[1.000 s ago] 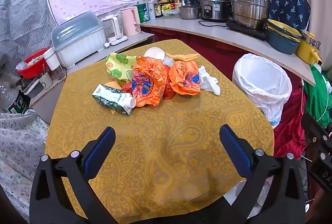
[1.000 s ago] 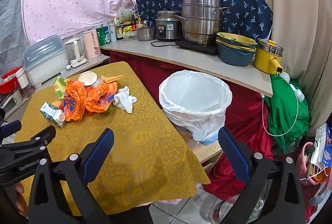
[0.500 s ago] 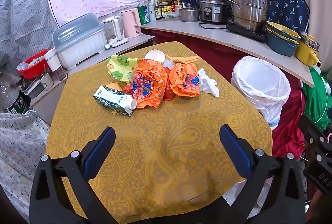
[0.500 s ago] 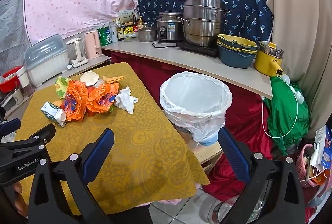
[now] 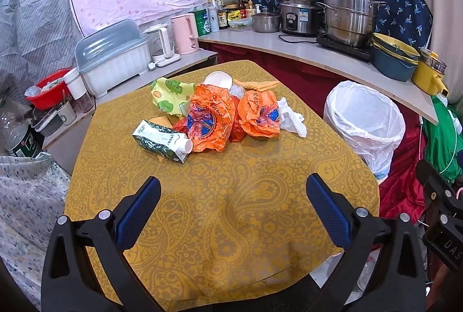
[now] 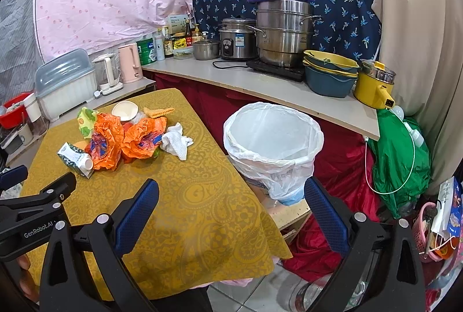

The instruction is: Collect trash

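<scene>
A: Which step was it, pls?

B: I judged it was the very start, the approach. No trash was picked yet. The left gripper point(image 5: 233, 210) hung over the near part of the worktop point(image 5: 231, 239), jaws wide apart, nothing between them. The right gripper point(image 6: 231, 212) was the same, apart and empty, over the worktop edge near the bin point(image 6: 273, 138).

A: And the trash, where?

B: All in one heap on the far half of the worktop: a carton point(image 5: 162, 141) lying on its side at the left front, two orange bags point(image 5: 212, 121) touching each other in the middle, a white tissue point(image 5: 290, 121) just beside the right bag, a green-yellow wrapper point(image 5: 170, 95) and a white cup point(image 5: 218, 80) behind. The bin stood on the floor beside the worktop, with a white liner; I saw nothing inside, but the bottom was hidden.

A: Next move?

B: Prob. reach forward to an outer piece, e.g. carton for the left, tissue for the right, since these lay free at the edge of the heap. The bags are soft and crumpled, so the jaws should pinch a fold, not the whole bag. Then carry it to the bin.
</scene>
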Demonstrator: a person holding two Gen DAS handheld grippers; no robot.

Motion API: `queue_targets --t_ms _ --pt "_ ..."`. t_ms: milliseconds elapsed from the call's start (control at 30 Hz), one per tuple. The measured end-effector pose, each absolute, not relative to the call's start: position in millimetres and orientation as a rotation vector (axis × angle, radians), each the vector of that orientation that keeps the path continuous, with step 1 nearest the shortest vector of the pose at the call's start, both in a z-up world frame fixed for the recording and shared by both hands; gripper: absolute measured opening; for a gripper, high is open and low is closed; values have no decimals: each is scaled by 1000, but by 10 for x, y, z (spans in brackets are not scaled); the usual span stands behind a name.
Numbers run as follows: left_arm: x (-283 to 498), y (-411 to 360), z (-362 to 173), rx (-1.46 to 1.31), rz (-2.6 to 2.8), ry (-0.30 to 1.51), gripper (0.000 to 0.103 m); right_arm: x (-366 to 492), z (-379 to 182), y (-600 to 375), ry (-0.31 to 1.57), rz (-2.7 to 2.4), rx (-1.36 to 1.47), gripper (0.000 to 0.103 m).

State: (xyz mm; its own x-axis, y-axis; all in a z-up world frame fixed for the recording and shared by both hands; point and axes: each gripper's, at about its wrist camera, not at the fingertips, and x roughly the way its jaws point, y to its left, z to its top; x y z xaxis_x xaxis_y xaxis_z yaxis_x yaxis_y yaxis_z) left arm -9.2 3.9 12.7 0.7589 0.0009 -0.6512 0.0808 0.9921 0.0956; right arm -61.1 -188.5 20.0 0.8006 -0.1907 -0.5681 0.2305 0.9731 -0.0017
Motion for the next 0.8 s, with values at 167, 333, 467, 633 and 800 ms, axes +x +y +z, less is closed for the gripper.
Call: queue_targets --t_ms 167,333,467,633,800 --pt "-95 60 127 115 -43 706 96 -612 208 -1885 601 -225 69 96" --pt "-94 66 132 114 -43 706 96 -610 192 -1877 601 -225 69 96" --pt "-96 69 139 114 -39 703 96 -612 202 -1878 599 -223 69 96" --pt "-99 75 147 113 -37 702 96 -613 204 -1873 600 -224 69 96" --pt "-100 86 158 111 -36 699 96 -623 209 -1876 599 -224 70 96"
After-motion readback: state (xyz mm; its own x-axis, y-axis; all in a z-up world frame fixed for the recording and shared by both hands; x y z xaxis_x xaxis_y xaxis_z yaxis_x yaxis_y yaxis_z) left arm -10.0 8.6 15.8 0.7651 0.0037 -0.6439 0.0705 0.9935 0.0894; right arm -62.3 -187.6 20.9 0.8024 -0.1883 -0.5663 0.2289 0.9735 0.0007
